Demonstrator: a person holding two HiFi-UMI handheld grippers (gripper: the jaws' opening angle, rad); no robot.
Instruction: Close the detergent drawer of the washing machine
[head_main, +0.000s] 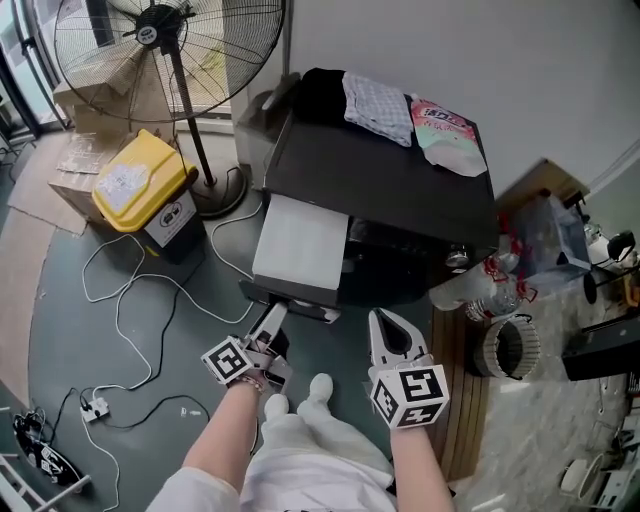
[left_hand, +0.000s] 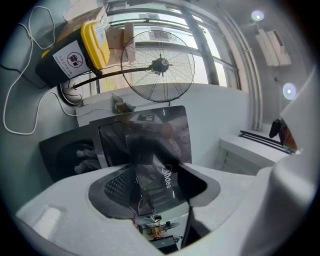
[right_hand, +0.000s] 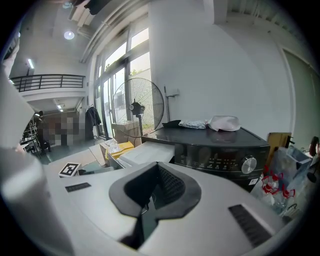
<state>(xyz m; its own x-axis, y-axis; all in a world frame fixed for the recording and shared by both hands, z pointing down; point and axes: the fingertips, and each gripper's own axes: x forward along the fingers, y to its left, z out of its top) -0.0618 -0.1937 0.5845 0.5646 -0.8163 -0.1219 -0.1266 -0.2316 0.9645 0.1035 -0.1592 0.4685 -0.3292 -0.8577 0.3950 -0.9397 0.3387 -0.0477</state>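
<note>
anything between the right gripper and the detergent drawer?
Nothing. In the right gripper view the stretch from the right gripper to the pulled-out detergent drawer is bare.

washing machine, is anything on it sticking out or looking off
Yes. The drawer stands pulled far out of the washing machine at its front, with its white top exposed. The left gripper points at the drawer's front end. A cloth and a pouch lie loose on top of the machine.
</note>
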